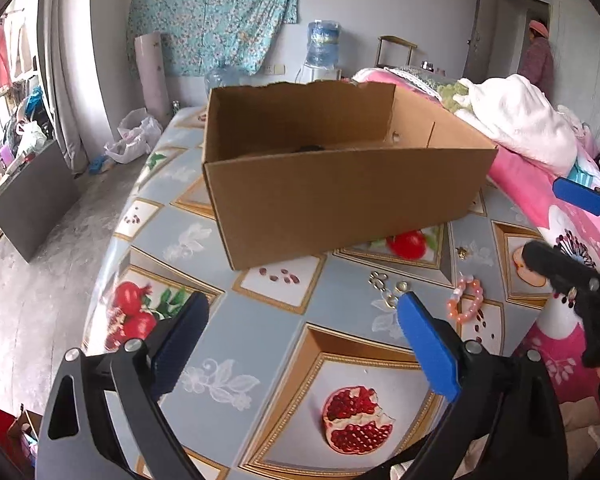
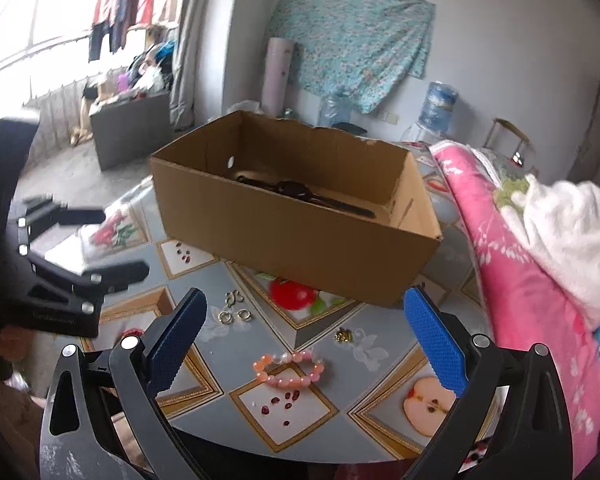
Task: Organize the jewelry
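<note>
An open cardboard box (image 1: 340,208) (image 2: 300,240) stands on the fruit-print table (image 1: 260,320), with a dark watch (image 2: 300,194) lying inside. In front of it lie a pink bead bracelet (image 2: 290,370) (image 1: 466,300), silver rings and a clasp piece (image 2: 232,312) (image 1: 388,286), and a small gold piece (image 2: 343,335) (image 1: 463,253). My right gripper (image 2: 305,300) (image 1: 544,220) hangs open above the bracelet, nothing between its pads. To its left, my left gripper (image 1: 303,304) (image 2: 124,242) is open and empty over bare table.
A pink quilt (image 2: 520,280) with a white towel (image 2: 572,232) borders the table on the right. The table's left edge drops to a concrete floor (image 1: 40,280). A water dispenser bottle (image 1: 322,42) and a person in a doorway (image 1: 538,56) are far behind.
</note>
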Demonstrator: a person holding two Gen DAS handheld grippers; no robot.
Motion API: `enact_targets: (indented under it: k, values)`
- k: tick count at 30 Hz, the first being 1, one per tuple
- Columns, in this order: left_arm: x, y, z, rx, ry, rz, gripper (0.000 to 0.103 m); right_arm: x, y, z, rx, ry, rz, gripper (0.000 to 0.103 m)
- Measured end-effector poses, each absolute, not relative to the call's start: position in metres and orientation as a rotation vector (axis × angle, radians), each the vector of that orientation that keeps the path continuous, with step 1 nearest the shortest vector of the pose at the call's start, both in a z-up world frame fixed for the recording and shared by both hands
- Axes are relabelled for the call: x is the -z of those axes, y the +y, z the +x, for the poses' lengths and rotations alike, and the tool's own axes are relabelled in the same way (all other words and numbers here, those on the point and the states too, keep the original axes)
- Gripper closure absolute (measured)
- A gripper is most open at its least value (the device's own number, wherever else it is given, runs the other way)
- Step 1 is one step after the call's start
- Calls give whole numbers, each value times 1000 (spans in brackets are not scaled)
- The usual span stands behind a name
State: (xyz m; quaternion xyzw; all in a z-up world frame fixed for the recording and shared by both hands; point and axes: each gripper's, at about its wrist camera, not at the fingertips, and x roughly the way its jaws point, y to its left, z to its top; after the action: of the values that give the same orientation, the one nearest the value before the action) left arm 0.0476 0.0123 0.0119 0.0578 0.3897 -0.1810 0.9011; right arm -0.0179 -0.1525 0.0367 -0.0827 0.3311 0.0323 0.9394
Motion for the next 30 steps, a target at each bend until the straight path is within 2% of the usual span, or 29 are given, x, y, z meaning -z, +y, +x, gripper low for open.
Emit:
enact_targets:
  k: [3,22,30]
  values:
    - [-13,10,47,370,790,120,6,-40,-163,-20,-51,654,-135,8]
    - [-10,24,52,576,832,-165,5,-26,-208,-17,-50,647,52,8]
    - [-13,31,53,486,794,-136,6,-25,-236,-18,-22,657,104,8]
